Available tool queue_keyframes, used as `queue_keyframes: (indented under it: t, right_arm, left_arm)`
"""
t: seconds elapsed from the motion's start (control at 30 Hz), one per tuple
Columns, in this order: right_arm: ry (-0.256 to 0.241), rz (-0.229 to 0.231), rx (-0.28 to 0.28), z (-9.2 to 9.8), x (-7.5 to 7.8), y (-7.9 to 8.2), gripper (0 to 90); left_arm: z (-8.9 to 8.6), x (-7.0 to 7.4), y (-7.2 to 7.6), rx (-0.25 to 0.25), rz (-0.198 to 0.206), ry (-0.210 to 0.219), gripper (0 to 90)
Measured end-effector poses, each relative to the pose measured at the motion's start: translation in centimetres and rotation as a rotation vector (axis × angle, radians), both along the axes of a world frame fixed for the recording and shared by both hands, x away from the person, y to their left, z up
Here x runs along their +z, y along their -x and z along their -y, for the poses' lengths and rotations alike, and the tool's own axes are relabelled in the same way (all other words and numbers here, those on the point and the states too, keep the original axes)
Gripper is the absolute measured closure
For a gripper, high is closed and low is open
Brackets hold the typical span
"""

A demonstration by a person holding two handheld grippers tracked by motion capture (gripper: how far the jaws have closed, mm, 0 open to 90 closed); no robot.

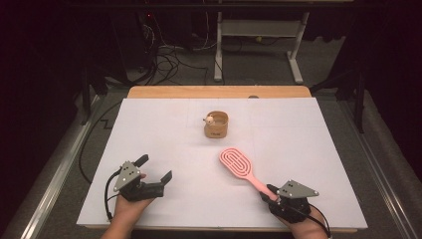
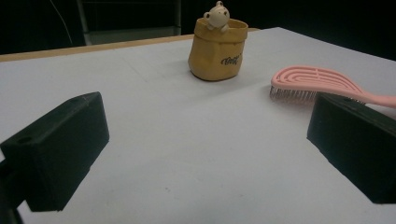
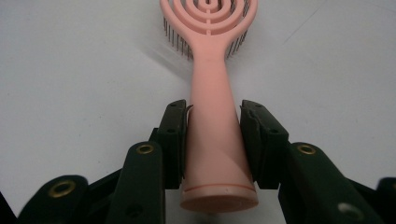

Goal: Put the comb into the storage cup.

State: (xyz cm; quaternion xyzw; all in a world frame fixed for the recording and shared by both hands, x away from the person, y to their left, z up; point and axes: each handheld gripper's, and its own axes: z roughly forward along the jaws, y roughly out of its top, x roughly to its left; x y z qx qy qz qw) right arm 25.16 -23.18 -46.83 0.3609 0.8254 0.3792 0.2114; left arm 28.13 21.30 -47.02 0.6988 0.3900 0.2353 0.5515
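The right gripper (image 3: 212,140) clamps the pink hairbrush (image 3: 212,93) by its handle (bristles down), ready for lifting; the left gripper (image 2: 205,154) waits spread wide, empty.

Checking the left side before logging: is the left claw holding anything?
No: the left claw sits open over the bare white table, its jaws spread wide with nothing between them.

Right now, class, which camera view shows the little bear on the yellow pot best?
The left gripper view: the bear peeks over the rim of the yellow pot, close and side-on. In the high view it is a tiny pale speck on the pot's rim.
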Motion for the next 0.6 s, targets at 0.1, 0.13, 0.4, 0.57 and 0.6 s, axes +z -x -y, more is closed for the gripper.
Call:
queue_keyframes:
  t: [0.1, 0.13, 0.4, 0.57, 0.6]
  right_arm:
    - [-0.005, 0.002, 0.001, 0.05, -0.03, -0.01, 61.7]
    - [-0.009, 0.005, 0.001, 0.04, -0.01, 0.01, 58.6]
    - [-0.063, 0.003, -0.008, 0.25, 0.19, -0.06, 44.0]
    - [-0.089, 0.013, -0.016, 0.27, 0.48, -0.06, 33.9]
    - [-0.098, 0.016, -0.020, 0.33, 0.56, -0.07, 31.9]
  left_arm:
    - [0.03, 0.00, -0.02, -0.003, 0.001, -0.001, 0.0]
    - [0.03, 0.00, -0.03, -0.003, 0.001, -0.002, 0.0]
    - [0.11, -0.03, 0.00, -0.006, -0.005, -0.008, 0.0]
    - [0.12, -0.01, -0.01, -0.007, -0.005, -0.010, 0.0]
    - [0.13, -0.02, -0.03, -0.007, -0.007, -0.012, 0.0]
